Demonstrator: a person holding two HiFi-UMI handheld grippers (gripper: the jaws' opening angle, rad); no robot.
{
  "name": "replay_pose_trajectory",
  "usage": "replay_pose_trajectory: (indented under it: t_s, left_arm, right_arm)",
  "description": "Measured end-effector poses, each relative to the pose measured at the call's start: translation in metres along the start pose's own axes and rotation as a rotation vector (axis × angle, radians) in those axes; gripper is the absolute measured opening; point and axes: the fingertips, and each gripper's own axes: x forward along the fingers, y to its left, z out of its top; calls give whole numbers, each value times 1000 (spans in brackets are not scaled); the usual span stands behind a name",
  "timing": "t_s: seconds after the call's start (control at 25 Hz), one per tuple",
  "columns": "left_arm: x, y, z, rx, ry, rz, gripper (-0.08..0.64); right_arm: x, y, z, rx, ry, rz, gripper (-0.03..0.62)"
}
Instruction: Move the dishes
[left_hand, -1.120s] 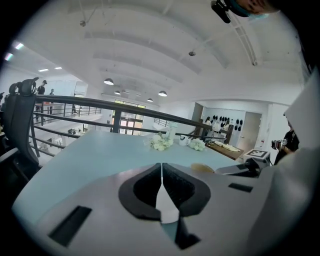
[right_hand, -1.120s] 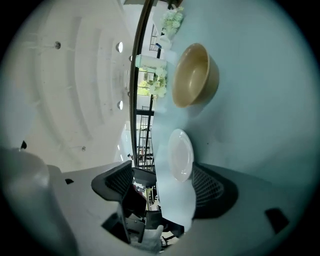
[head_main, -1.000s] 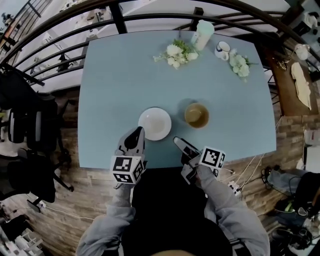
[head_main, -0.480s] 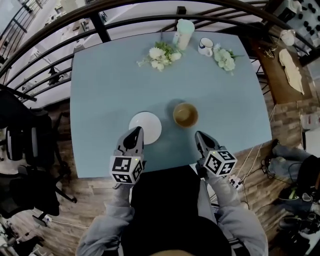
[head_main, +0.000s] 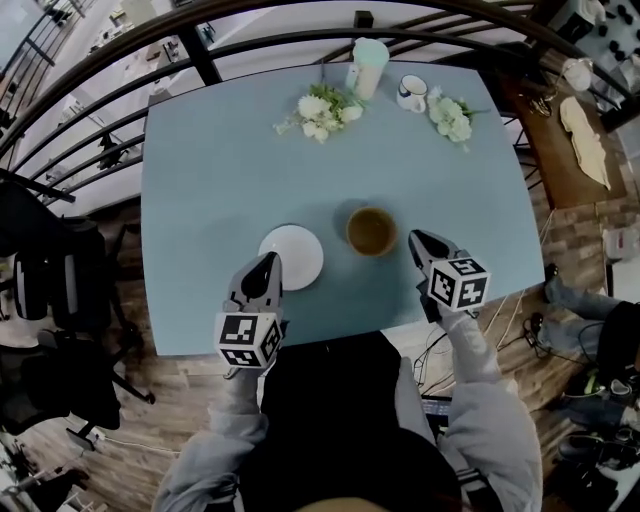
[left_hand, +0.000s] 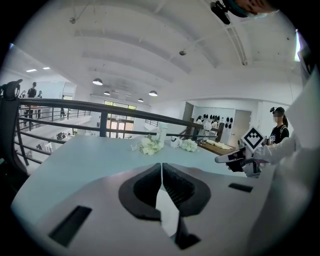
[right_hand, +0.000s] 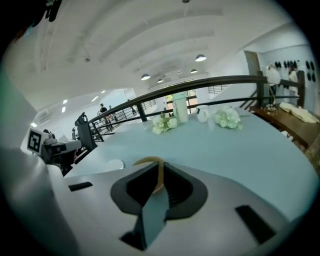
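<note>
On the near tabletop (head_main: 200, 180), the white plate (head_main: 291, 256) lay left of the brown bowl (head_main: 371, 231). Your left hand-held gripper (head_main: 267, 262), jaws pressed together, pointed at the plate's near rim. Your right hand-held gripper (head_main: 416, 240), likewise pressed together and empty, hung just right of the bowl.

One white plate (head_main: 291, 256); one brown bowl (head_main: 371, 231); two flower bunches (head_main: 318, 110) (head_main: 450, 117); one mug (head_main: 411, 93); one tall cup (head_main: 370, 66).

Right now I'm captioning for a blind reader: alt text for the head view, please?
A person at a blue table holds a shut claw in each hand: the left claw by the near rim of a white plate, the right claw right of a brown bowl. Flowers, a tall cup and a mug stand at the far edge.
</note>
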Motion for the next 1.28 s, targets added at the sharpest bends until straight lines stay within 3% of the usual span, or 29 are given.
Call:
replay_pose_trajectory:
  t_s: [0.2,0.28,0.4,0.64,0.8,1.28]
  left_arm:
    - [0,3,-1,-16,-2,9,21]
    - [0,5,-3,-21,2,13,21]
    - [1,5,-6,-26,6,17,21]
    - [-1,6,-8,-32,11,26,21]
    - [-4,9,-10,-33,13,43,21]
    - [-20,27,-22,-63,31,144,21]
  right_arm:
    - [9,7,15,-110,30,38,449]
    - [11,6,18,-123,31,46,502]
    - [13,2,20,-121,49,60,509]
    - [15,-3,15,-142,95,73,463]
    - [31,-4,3,-93,137,113,453]
    - [90,-1,-34,-89,287,167,422]
